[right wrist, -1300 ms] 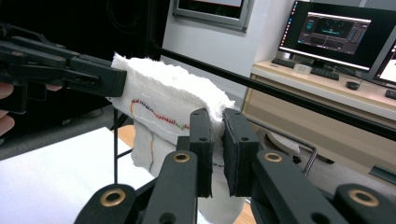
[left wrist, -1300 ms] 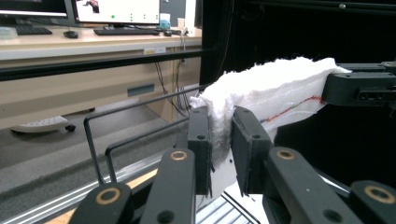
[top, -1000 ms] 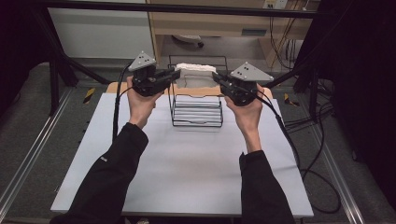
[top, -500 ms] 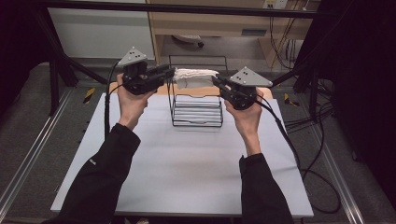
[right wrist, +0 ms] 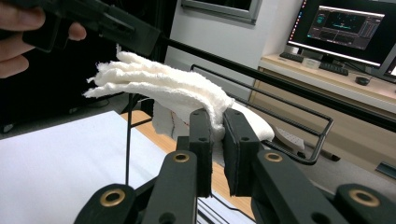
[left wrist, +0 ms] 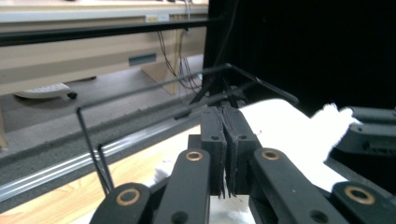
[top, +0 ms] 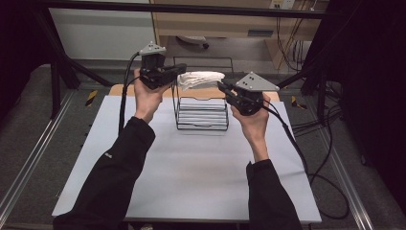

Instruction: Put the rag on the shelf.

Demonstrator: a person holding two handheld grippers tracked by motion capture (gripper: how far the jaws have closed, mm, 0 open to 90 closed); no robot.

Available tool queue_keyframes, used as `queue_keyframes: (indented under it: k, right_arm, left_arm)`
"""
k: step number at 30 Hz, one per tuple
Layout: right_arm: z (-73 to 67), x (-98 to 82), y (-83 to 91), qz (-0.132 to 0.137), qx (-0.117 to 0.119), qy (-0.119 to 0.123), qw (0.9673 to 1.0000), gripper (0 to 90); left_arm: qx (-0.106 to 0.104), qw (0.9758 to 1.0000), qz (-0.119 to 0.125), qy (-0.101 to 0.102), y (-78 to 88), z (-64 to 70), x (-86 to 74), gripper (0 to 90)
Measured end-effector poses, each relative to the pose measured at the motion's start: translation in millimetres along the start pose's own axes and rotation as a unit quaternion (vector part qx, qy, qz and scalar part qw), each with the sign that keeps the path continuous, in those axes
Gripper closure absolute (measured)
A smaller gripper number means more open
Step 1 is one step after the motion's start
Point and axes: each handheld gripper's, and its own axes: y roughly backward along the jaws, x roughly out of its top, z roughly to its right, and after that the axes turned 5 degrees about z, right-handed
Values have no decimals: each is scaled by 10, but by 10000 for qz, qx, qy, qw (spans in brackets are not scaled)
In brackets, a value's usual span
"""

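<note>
Folded white terry towel (top: 201,79), fluffy layered edges, held above black wire rack (top: 201,112) on white table (top: 191,167); right claw (right wrist: 215,126) clamped on towel end; left claw (left wrist: 223,140) just closed, jaws pressed together, nothing visibly between

Left tool (top: 178,76) raised, jaws just closed together; right tool (top: 223,87) lower, seemingly clamped, forearms outstretched

The cloth (top: 201,79) is plain white with a fluffy texture. The wire rack (top: 201,112) is black. The counter (top: 191,167) is light grey-white, with a tan wooden board (top: 119,90) at its far edge. Both sleeves (top: 115,177) are black.
</note>
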Motion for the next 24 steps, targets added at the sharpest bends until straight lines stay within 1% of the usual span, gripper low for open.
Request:
queue_keyframes:
  k: [2,3,4,6,9,15,16,17,20,23,24]
  right_arm:
    - [-2,-6,3,-11,17,10,10000,827]
    - [-3,-12,5,-13,22,18,10000,826]
    - [-6,-18,9,-26,38,21,10000,824]
    - [-8,-31,15,-56,45,39,10000,820]
    - [-11,-43,14,-114,72,48,9999,814]
    - [-19,-39,37,-187,134,54,9997,784]
    - [-21,-36,44,-180,147,40,9997,774]
    - [-24,-33,53,-165,166,27,9997,761]
    - [-33,-22,80,-164,246,-11,9996,706]
    - [-37,3,135,-75,335,-114,9993,665]
    - [-32,16,153,-46,320,-150,9994,665]
  left_arm:
    - [-85,9999,-55,-1,8,19,-42,875]
    - [-108,9999,-72,-40,14,32,-68,879]
    - [-88,9999,-82,-104,21,41,-93,880]
    - [-149,9997,-157,-105,20,56,-145,883]
    - [-207,9995,-205,-96,13,63,-208,887]
    - [-201,9995,-232,-56,-16,43,-270,890]
    - [-167,9996,-218,-66,-21,41,-272,890]
    - [-183,9995,-233,-48,-29,43,-276,891]
    - [-113,9996,-237,-112,-44,40,-282,892]
    - [-95,9996,-264,-81,-64,28,-306,893]
    - [-85,9996,-272,-71,-73,24,-318,893]
